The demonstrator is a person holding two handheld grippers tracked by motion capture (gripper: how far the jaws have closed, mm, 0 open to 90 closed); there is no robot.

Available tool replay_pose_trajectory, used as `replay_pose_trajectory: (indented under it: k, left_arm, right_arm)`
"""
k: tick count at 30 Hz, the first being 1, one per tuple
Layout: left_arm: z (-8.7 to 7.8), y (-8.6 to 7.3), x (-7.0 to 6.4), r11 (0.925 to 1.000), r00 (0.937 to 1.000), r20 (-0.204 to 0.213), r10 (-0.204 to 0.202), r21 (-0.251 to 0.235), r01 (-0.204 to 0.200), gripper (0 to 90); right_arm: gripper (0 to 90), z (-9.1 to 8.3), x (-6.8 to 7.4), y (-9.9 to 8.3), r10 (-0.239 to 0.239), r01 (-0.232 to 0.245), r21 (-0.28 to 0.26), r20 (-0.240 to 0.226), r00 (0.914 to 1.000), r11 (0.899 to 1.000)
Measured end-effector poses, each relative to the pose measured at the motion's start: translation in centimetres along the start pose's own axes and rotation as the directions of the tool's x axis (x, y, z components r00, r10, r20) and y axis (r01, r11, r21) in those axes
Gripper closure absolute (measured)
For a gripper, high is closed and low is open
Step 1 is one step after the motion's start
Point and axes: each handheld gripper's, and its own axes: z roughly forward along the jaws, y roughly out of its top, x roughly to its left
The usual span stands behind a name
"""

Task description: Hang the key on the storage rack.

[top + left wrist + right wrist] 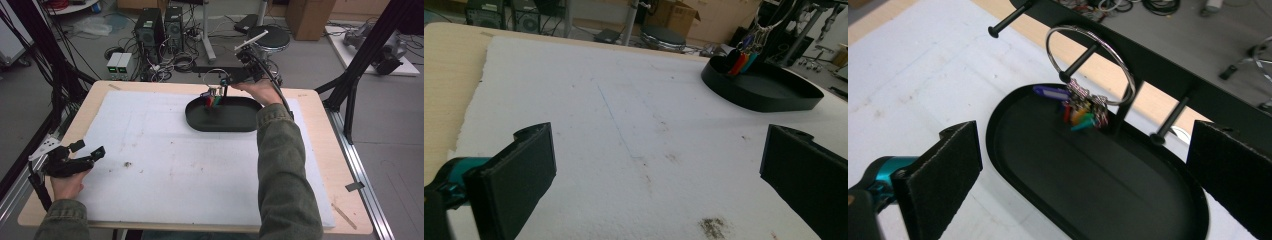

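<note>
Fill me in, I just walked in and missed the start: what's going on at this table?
A person works with a gripper in each hand. The right gripper is open over the black tray, facing a large metal key ring that hangs on a peg of the black rack, its coloured tags dangling above the tray. The left gripper rests open near the table's front left, over the white mat, holding nothing.

Grey floor strewn with cables, computer towers, cardboard boxes.
</note>
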Motion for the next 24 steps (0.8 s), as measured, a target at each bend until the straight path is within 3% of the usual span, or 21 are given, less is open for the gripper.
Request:
replay_pose_trajectory:
  k: [4, 12, 19, 24]
  left_arm:
    - [0.0, 0.0, -0.1, 0.9999, 1.0000, -0.003, 0.009, 0.007, -0.009, 1.9]
    - [-0.2, 0.1, -0.1, 1.0000, 1.0000, -0.001, 0.004, -0.002, -0.004, 1.9]
    - [-0.1, 0.1, -0.1, 1.0000, 1.0000, -0.001, 0.003, -0.002, -0.003, 1.9]
    - [-0.1, 0.1, -0.1, 1.0000, 1.0000, -0.002, 0.002, -0.002, -0.002, 1.9]
  right_arm:
    - [0.4, -1.3, 1.0, -0.1, -0.032, 0.032, -0.005, 0.035, 0.9989, 0.999]
    - [0.4, -3.8, 1.5, -0.4, -0.024, 0.025, -0.021, 0.062, 0.9978, 0.999]
    - [0.5, -5.4, 1.3, -1.3, 0.000, 0.002, -0.031, 0.062, 0.9981, 1.000]
    - [0.5, -6.6, 0.3, -3.7, 0.028, -0.025, -0.046, 0.067, 0.9973, 0.999]
